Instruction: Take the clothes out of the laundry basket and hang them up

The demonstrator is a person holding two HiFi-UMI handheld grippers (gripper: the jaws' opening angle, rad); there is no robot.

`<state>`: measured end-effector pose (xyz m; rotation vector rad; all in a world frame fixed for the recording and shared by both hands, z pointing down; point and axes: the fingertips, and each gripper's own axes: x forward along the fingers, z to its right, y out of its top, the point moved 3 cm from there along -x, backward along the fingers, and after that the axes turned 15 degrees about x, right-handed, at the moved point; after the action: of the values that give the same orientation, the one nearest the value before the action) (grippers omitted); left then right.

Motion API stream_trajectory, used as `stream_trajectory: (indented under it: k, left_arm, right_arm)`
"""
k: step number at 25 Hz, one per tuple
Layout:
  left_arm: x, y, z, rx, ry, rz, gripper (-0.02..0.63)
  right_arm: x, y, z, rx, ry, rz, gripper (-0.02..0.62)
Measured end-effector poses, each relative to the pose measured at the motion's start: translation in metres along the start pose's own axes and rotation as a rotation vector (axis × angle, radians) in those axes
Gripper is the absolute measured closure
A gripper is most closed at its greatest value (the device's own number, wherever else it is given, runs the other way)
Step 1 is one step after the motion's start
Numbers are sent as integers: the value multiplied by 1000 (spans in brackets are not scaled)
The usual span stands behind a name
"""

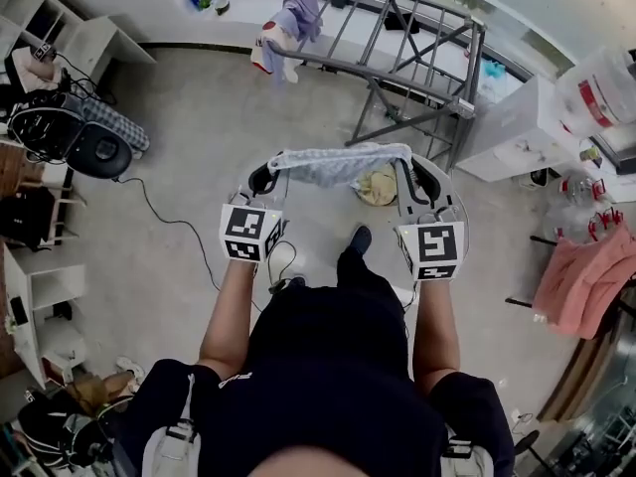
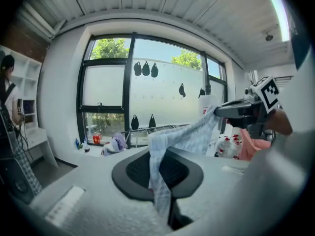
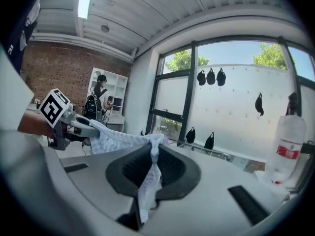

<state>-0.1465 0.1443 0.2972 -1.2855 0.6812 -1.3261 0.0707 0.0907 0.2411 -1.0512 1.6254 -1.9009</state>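
A pale blue-and-white checked garment hangs stretched between my two grippers above the white laundry basket. My left gripper is shut on its left end and my right gripper is shut on its right end. In the left gripper view the garment runs from my left gripper across to the right gripper. In the right gripper view the garment is pinched in my right gripper and reaches the left gripper. A yellowish cloth lies in the basket. The grey drying rack stands beyond it, with a purple garment on it.
A white cabinet stands right of the rack, and pink clothes hang at the far right. Black bags and a round black object sit at the left by white shelves. A cable trails across the floor.
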Motion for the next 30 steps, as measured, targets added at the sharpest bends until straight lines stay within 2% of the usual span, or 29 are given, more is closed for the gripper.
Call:
stream_trajectory:
  k: [2, 4, 8, 11, 14, 20, 24, 30]
  left_arm:
    - [7, 20, -10, 21, 59, 0, 577]
    - [9, 46, -21, 40, 126, 9, 577]
    - [9, 101, -37, 99, 252, 55, 577]
    - [11, 126, -49, 109, 294, 79, 577]
    - [15, 140, -60, 119, 329, 76, 577]
    - [27, 143, -78, 140, 368, 35, 577]
    - [43, 142, -101, 142, 388, 7, 577]
    - [88, 142, -125, 122, 338, 19, 577]
  right_arm:
    - [7, 25, 13, -81, -29, 28, 565]
    - [12, 52, 21, -142, -14, 68, 565]
    - [23, 95, 41, -82, 87, 139, 565]
    - [37, 110, 50, 4, 153, 140, 565]
    - [49, 117, 53, 40, 185, 142, 565]
    - [71, 122, 53, 102, 232, 131, 565]
    - [86, 130, 48, 100, 247, 134, 565]
    - [121, 139, 65, 79, 223, 127, 565]
